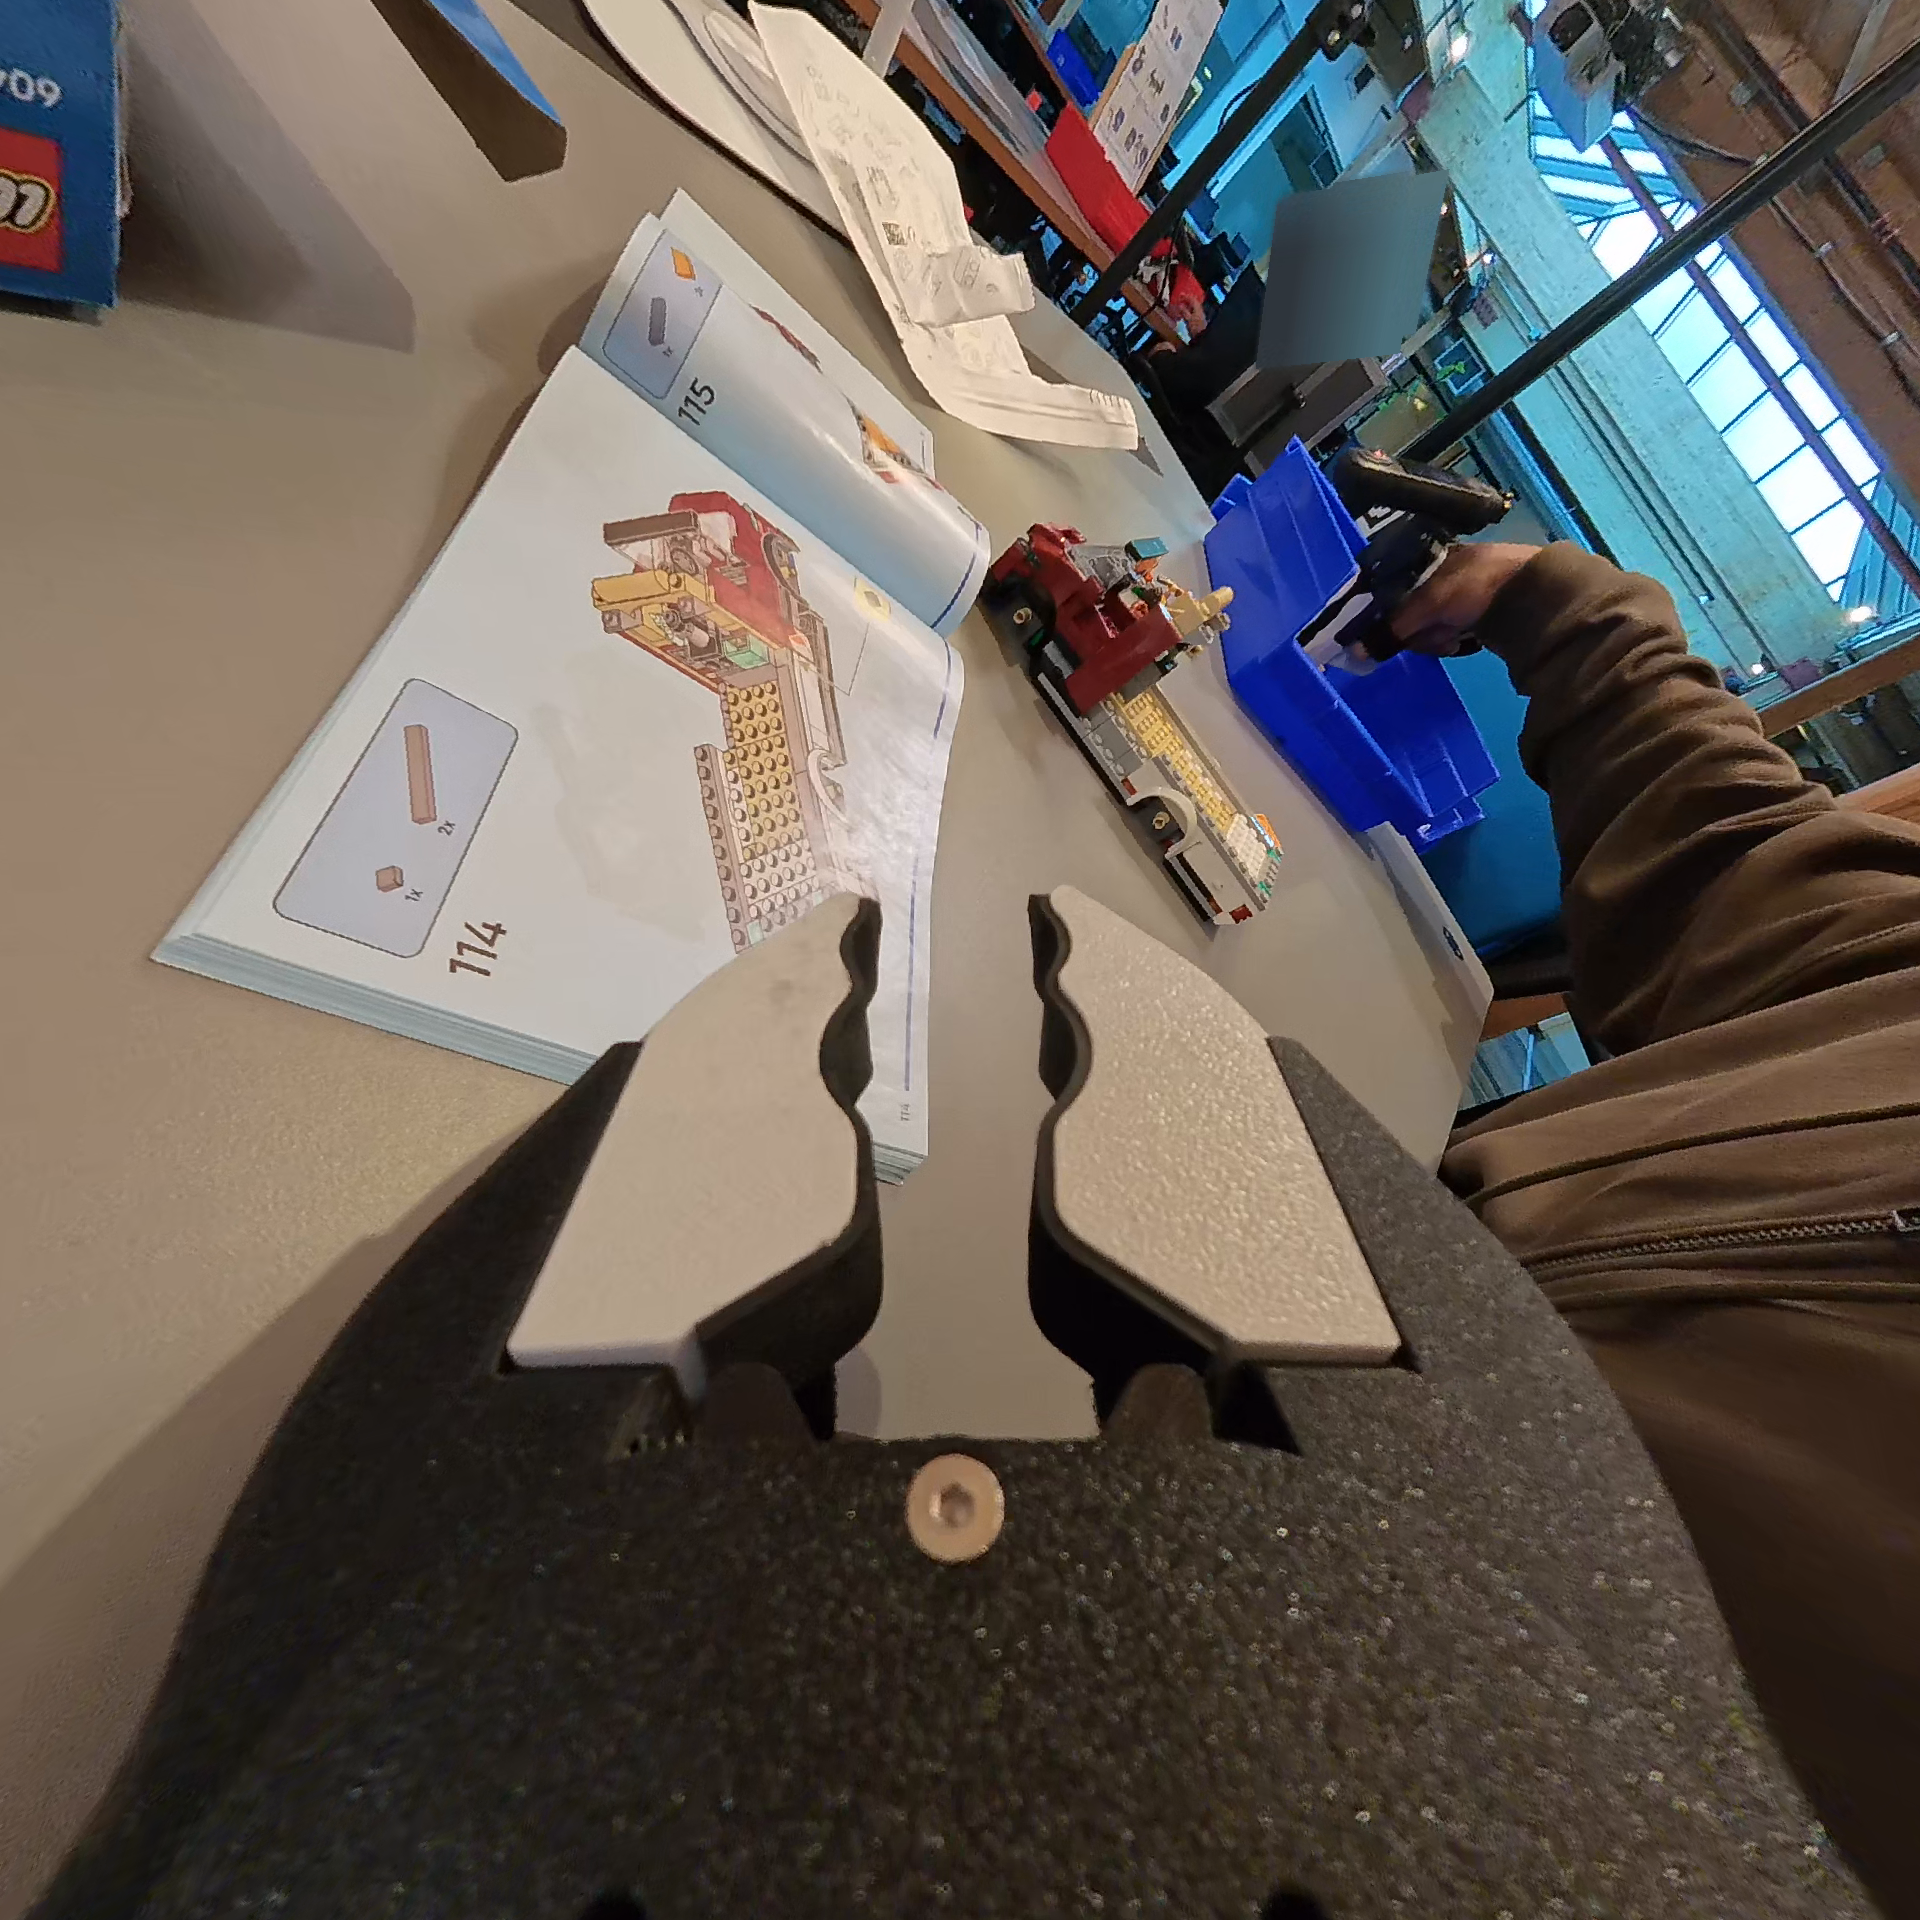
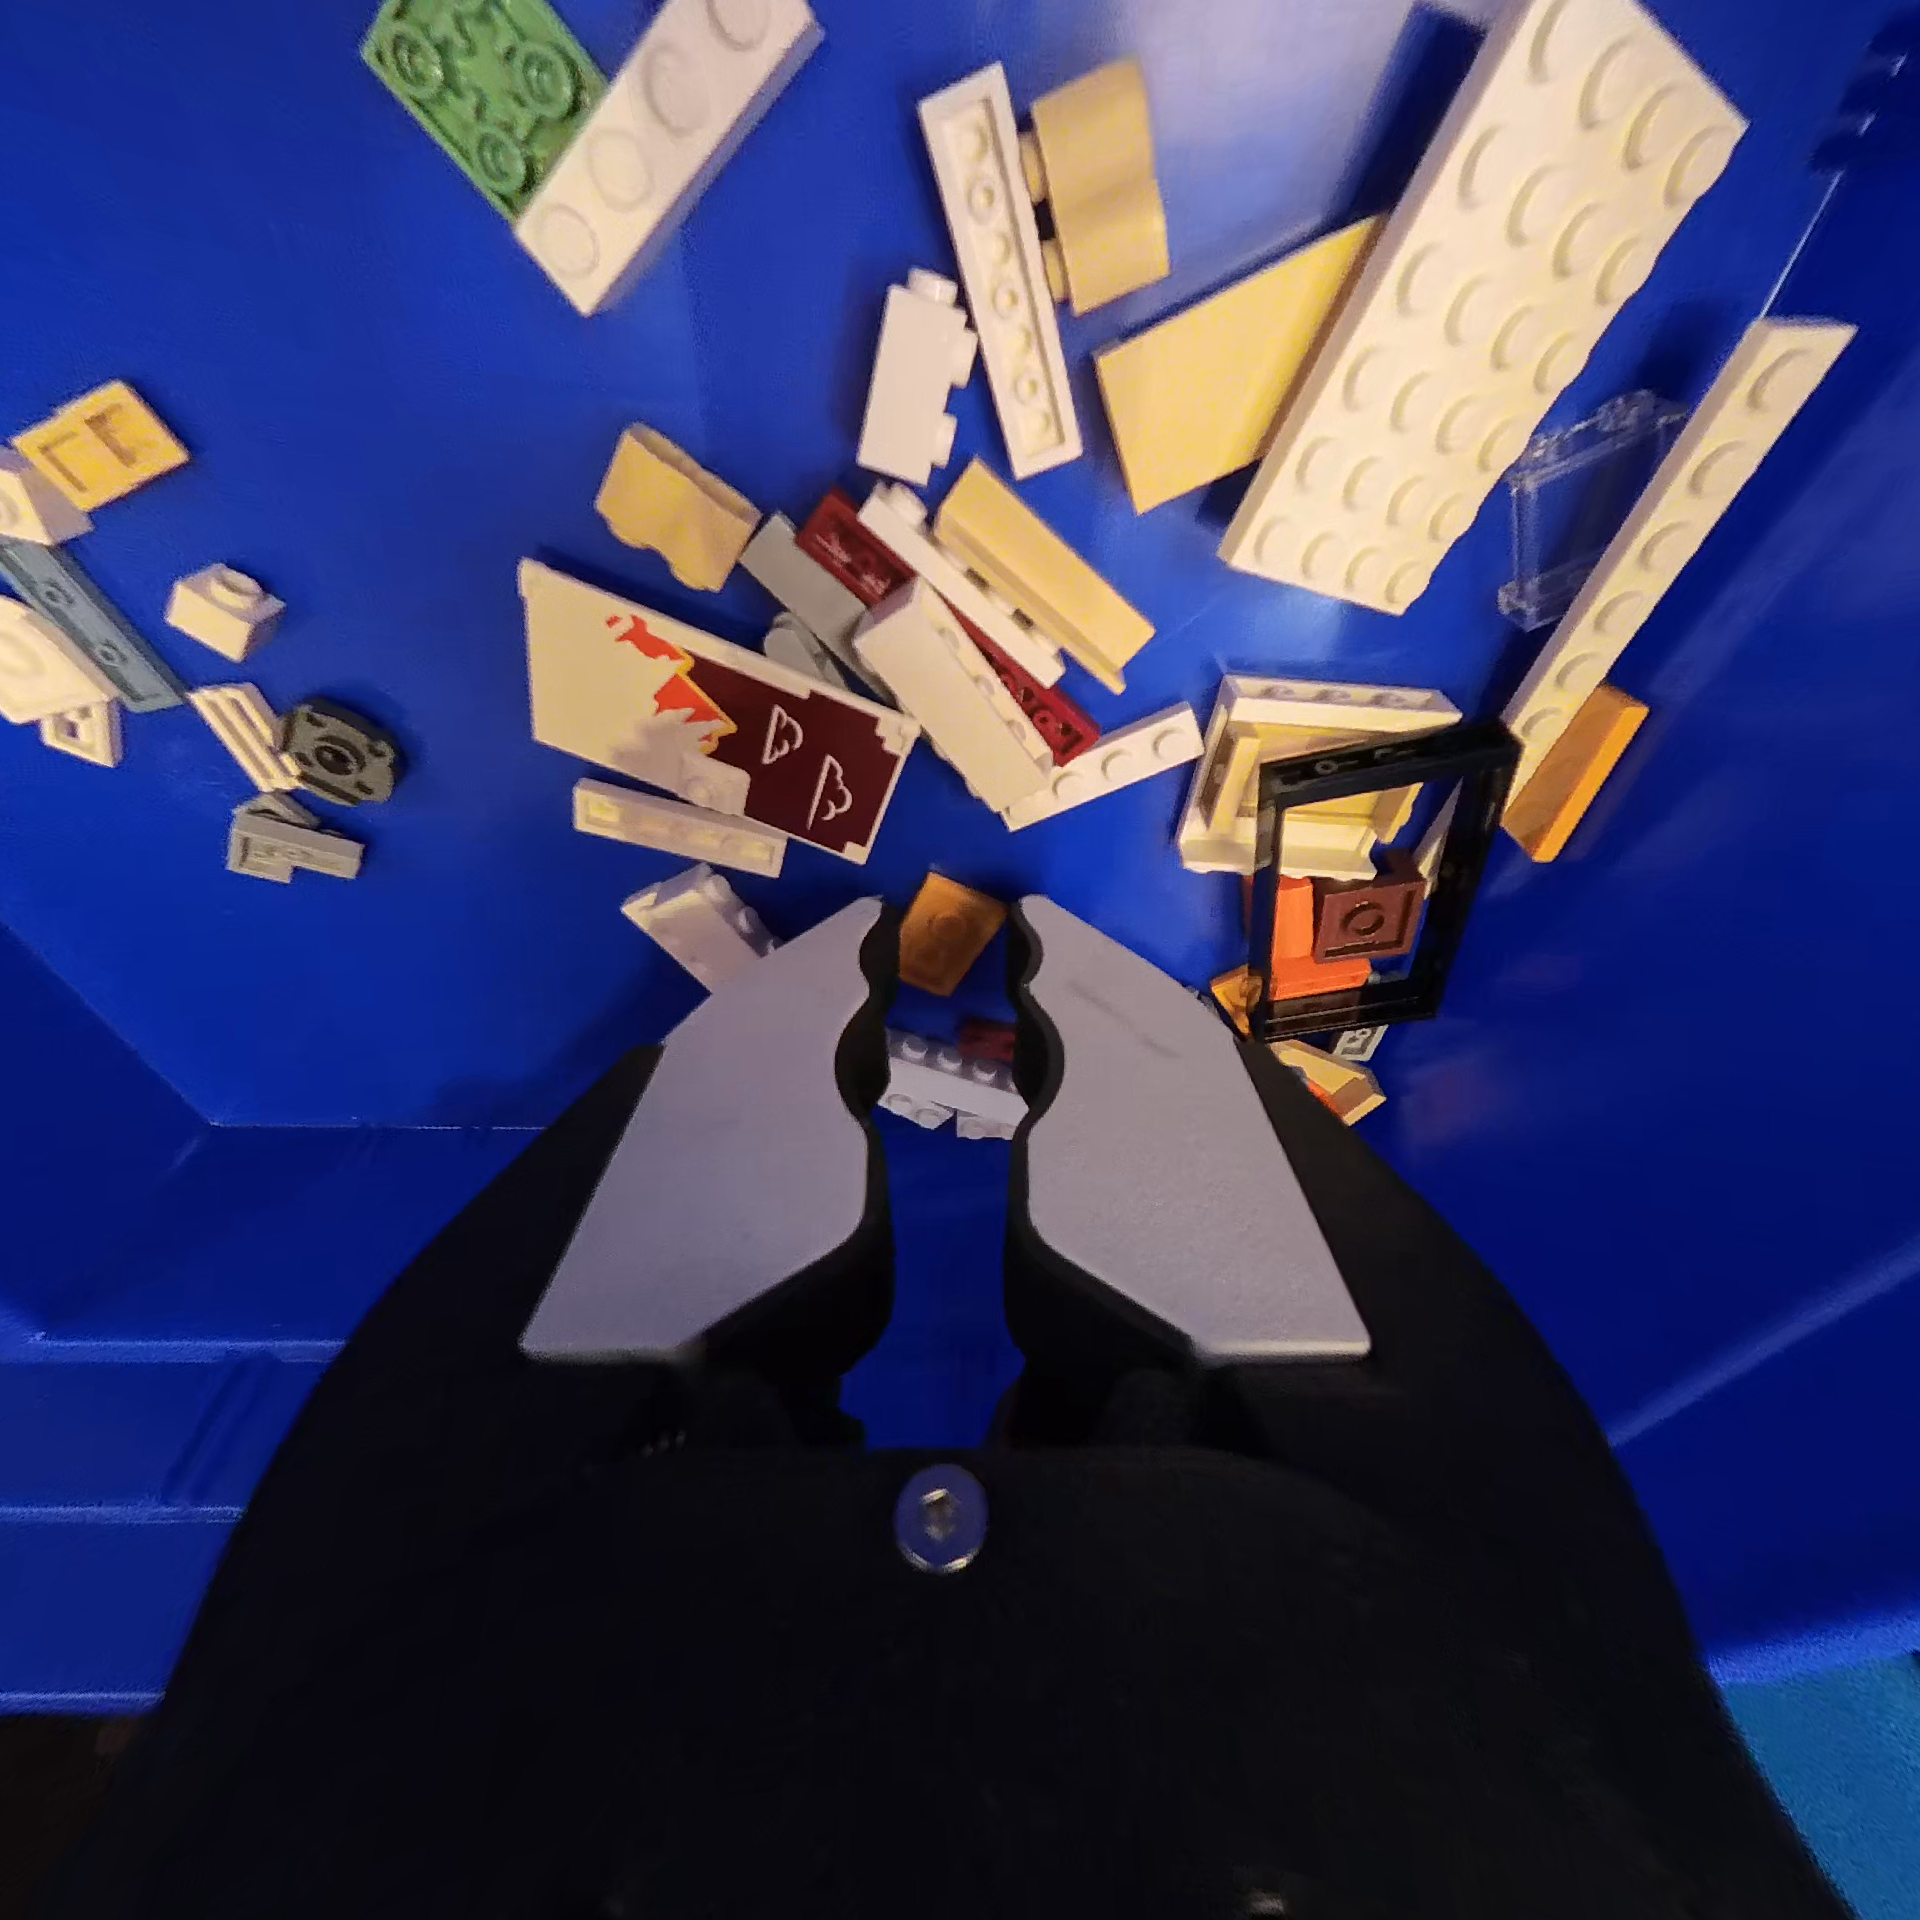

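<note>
My right gripper point(image 2: 948, 920) is down inside a blue bin point(image 2: 364, 987) of loose bricks. A small orange-brown plate point(image 2: 940, 935) lies between its fingertips. The jaws stand a little apart around it, and I see no pad pressing on it. A white studded piece point(image 2: 945, 1081) lies under the fingers. My left gripper point(image 1: 954, 914) is open and empty above the grey table point(image 1: 208, 1143), at the near edge of an open instruction booklet point(image 1: 582, 727). A partly built brick vehicle point(image 1: 1132, 707) lies just beyond the booklet. The left wrist view shows the right gripper point(image 1: 1392, 582) reaching into the bin point(image 1: 1320, 644).
The bin holds a printed white and dark red panel point(image 2: 717, 717), a large white plate point(image 2: 1475, 312), a black frame point(image 2: 1371, 883) and several small bricks. On the table are a blue box point(image 1: 52, 156) and loose paper sheets point(image 1: 935, 260). A brown sleeve point(image 1: 1714, 831) is at the right. The white studded piece point(image 2: 945, 1081) sits 4 centimetres or so from the ends of my right fingers.
</note>
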The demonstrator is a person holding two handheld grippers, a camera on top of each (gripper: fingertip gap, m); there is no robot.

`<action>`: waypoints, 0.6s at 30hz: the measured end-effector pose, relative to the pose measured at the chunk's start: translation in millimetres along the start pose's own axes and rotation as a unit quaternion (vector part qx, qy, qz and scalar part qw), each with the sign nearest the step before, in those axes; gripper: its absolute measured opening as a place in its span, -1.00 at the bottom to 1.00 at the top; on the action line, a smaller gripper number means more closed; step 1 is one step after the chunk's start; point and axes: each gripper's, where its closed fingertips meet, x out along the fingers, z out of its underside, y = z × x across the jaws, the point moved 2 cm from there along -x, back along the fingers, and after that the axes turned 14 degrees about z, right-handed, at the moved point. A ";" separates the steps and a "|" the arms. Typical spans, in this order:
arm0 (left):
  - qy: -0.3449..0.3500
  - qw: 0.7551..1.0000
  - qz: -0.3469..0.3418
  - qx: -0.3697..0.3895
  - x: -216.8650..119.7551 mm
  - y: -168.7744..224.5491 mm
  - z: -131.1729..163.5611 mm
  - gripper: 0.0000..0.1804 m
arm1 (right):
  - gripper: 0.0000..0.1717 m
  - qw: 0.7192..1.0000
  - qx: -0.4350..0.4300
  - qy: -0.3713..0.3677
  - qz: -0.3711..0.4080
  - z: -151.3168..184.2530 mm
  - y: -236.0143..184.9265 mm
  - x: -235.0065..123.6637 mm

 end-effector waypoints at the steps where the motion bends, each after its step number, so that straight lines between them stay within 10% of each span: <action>1: 0.002 1.000 0.001 0.001 -0.4 0.2 -0.4 -0.68 | -0.78 1.000 -0.005 0.003 0.008 0.1 -0.1 -0.2; 12: 0.006 1.000 0.013 0.002 -1.2 2.9 -1.0 -0.68 | -0.78 0.992 -0.054 0.086 0.070 -12.9 -32.1 -54.2; 18: 0.003 1.000 0.014 0.003 -0.5 3.1 -0.4 -0.68 | -0.78 0.960 -0.179 0.204 0.074 -57.7 -135.9 -126.1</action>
